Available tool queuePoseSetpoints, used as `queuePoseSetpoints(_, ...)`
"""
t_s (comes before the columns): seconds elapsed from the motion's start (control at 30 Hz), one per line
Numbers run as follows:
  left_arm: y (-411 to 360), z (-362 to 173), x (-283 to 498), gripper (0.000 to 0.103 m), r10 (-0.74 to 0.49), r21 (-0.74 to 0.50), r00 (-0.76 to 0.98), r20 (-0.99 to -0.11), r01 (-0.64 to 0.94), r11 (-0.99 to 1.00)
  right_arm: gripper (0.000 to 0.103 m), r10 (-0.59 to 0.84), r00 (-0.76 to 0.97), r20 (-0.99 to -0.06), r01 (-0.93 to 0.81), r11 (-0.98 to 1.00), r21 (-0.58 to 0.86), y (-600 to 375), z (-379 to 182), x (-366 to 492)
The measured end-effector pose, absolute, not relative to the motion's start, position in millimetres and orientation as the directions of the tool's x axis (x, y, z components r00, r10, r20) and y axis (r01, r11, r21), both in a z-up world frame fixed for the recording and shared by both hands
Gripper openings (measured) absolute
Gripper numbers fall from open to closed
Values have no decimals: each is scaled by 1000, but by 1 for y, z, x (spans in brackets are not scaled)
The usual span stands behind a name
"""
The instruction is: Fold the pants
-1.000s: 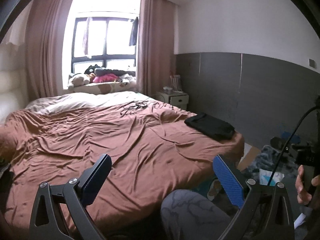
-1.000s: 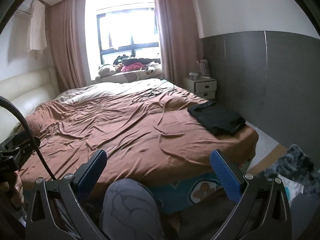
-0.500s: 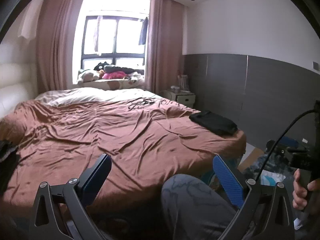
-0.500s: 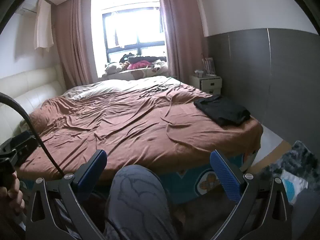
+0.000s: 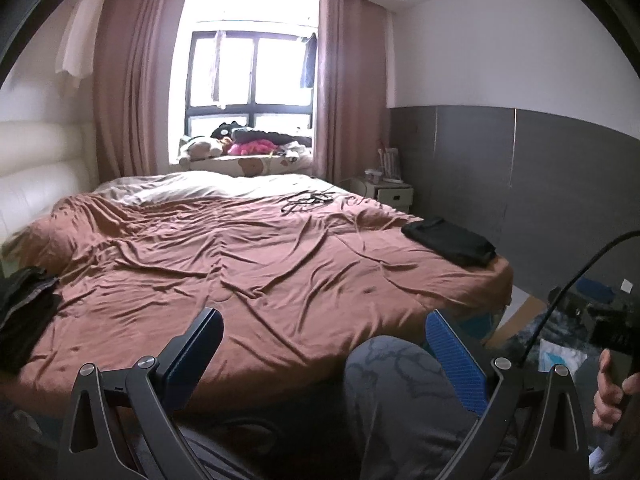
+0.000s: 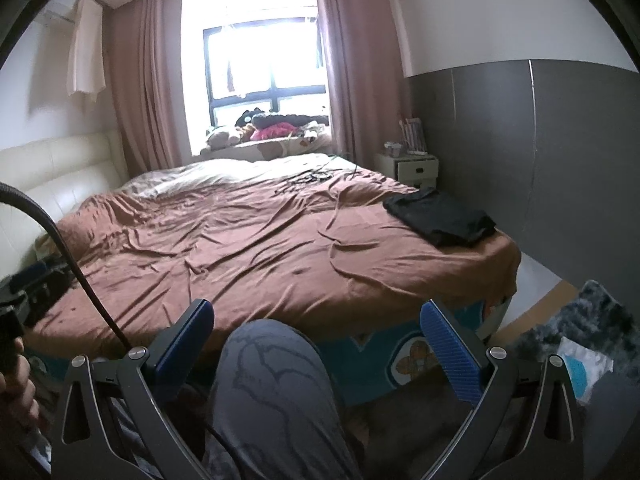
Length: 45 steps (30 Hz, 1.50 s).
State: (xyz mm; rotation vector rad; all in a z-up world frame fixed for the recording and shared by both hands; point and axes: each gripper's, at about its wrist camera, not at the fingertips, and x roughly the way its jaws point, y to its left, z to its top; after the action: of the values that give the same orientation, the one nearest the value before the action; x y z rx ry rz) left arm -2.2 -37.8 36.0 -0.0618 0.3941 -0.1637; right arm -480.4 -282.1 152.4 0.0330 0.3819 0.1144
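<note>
Folded black pants (image 5: pixel 450 241) lie far right on the bed (image 5: pixel 260 264), long axis near-right to far-left. Left gripper (image 5: pixel 324 348) and right gripper (image 6: pixel 316 340) both spread wide, empty.

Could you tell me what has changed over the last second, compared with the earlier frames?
Both grippers have drawn back and lower from the bed, so a dark heap of clothes now shows at its left edge. The left gripper and right gripper stay open and empty; the folded black garment has not moved.
</note>
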Motion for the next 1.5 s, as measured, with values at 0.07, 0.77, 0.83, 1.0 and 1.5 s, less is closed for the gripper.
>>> queuePoseSetpoints(0.07, -37, 35, -3, 102, -163, -93, 909, -384, 138, 986, 103, 121, 919, -375, -109, 993, 53, -280, 152, -480)
queuePoseSetpoints(0.77, -32, 38, -6, 102, -152, -96, 903, -401, 124, 988, 103, 100, 922, -374, -97, 995, 28, -281, 156, -486)
queuePoseSetpoints(0.83, -31, 37, -5, 102, -149, -100, 898, -414, 117, 988, 103, 100, 922, -375, -96, 995, 29, -282, 157, -485)
queuePoseSetpoints(1.0, -32, 37, -6, 102, -137, -93, 899, -415, 108, 990, 103, 100, 921, -376, -94, 995, 35, -287, 157, -486)
queuePoseSetpoints(1.5, -34, 34, -5, 102, -145, -91, 893, -425, 118, 989, 103, 87, 917, -389, -82, 996, 29, -289, 158, -484)
